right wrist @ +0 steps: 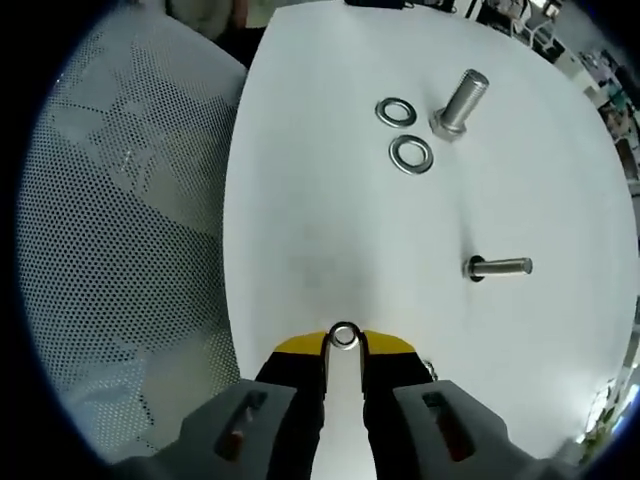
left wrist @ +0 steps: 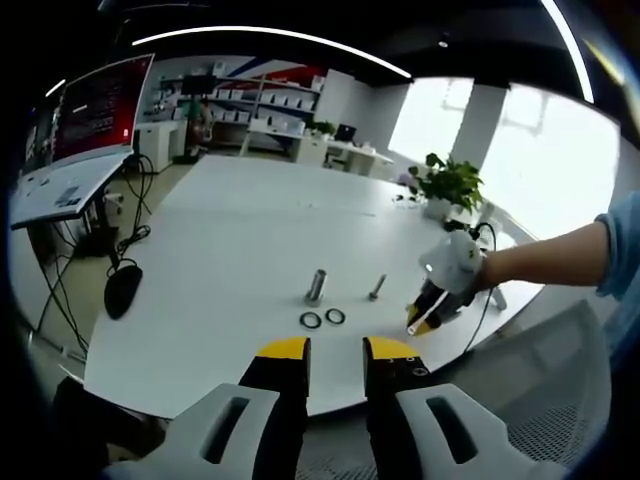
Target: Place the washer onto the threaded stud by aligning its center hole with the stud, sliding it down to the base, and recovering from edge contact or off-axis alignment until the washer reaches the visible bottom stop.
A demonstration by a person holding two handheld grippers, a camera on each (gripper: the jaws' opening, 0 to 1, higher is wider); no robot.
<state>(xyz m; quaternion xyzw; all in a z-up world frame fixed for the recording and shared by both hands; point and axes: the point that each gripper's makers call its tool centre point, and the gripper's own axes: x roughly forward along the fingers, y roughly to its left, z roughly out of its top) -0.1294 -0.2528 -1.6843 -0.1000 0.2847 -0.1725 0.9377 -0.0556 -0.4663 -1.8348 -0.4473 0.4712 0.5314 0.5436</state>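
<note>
A small metal washer (right wrist: 344,337) sits pinched between the yellow tips of my right gripper (right wrist: 344,345), above the near edge of the white table (right wrist: 320,250). Ahead and to the right stands a thin threaded stud (right wrist: 500,267). Farther off are two larger washers (right wrist: 411,154) beside a thick stud (right wrist: 460,102). In the left gripper view, my left gripper (left wrist: 337,352) is open with nothing between its jaws, short of the table edge. Beyond it lie the two washers (left wrist: 322,318), the thick stud (left wrist: 316,286) and the thin stud (left wrist: 377,288). A gloved hand holds the right gripper (left wrist: 428,316) at the right.
A grey mesh chair (right wrist: 120,200) stands left of the table, also seen as a mesh chair (left wrist: 560,400) at lower right. A black mouse (left wrist: 122,290), a desk with a monitor (left wrist: 100,105) and a potted plant (left wrist: 450,185) ring the white table (left wrist: 230,250).
</note>
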